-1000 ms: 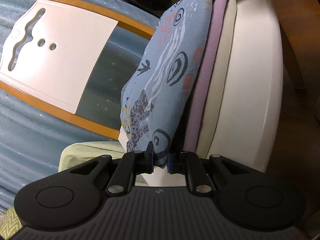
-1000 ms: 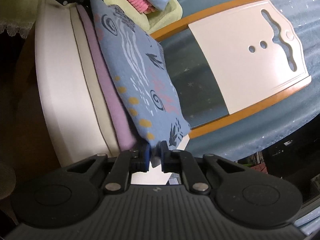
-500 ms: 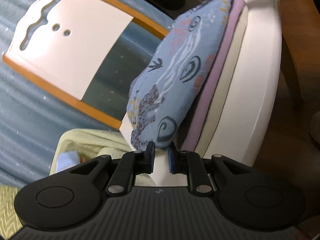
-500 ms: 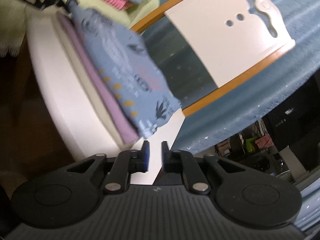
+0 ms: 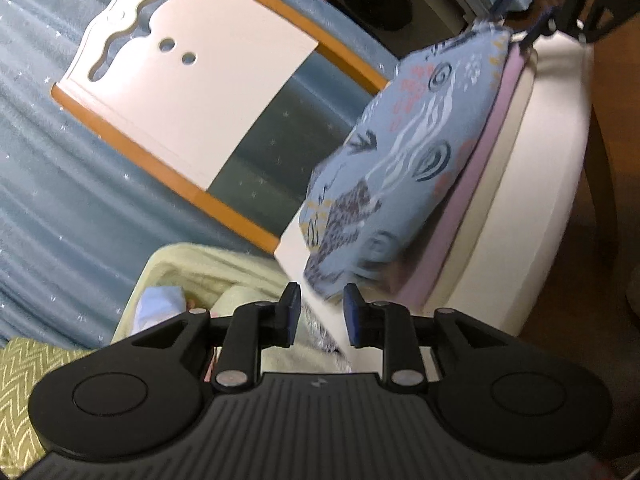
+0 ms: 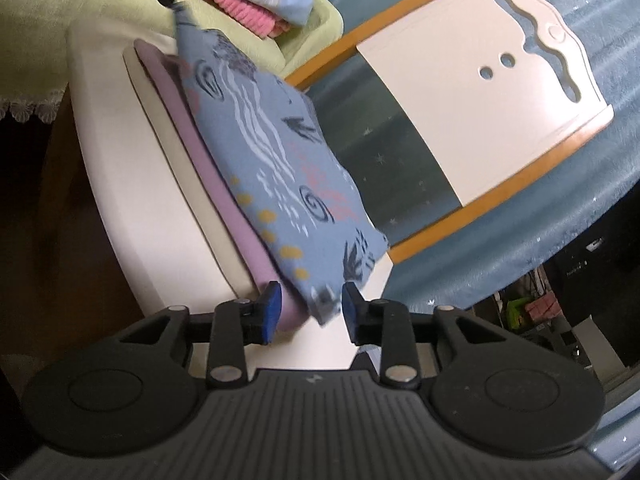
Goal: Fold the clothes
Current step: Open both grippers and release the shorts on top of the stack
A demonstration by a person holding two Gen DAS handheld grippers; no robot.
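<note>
1. Your left gripper (image 5: 318, 304) now stands with its jaws spread and nothing between them. A second ago it was pinched on the near corner of the blue patterned garment (image 5: 396, 168); half a second ago it had already begun to part. Your right gripper (image 6: 306, 307) has done the same at the opposite corner: clamped then, wide apart now, the cloth's corner lying loose just ahead of its fingers.

2. The blue patterned garment lies as a folded, flat packet on top of a lilac folded piece (image 6: 208, 160), and both rest on the white chair seat (image 6: 120, 168). No part of it hangs over the seat edge in either view.

3. Read that release as the put-down of this piece: it sits folded on the stack, and neither tool bears any of its weight.

4. Behind the seat stands the chair's white backrest (image 5: 192, 80) with orange rails, against the blue starred cloth (image 5: 60, 184).

5. Beside the seat, a pale green basket (image 6: 320, 20) holds pink and light blue clothes (image 6: 256, 4); whether those are folded I cannot tell.
</note>
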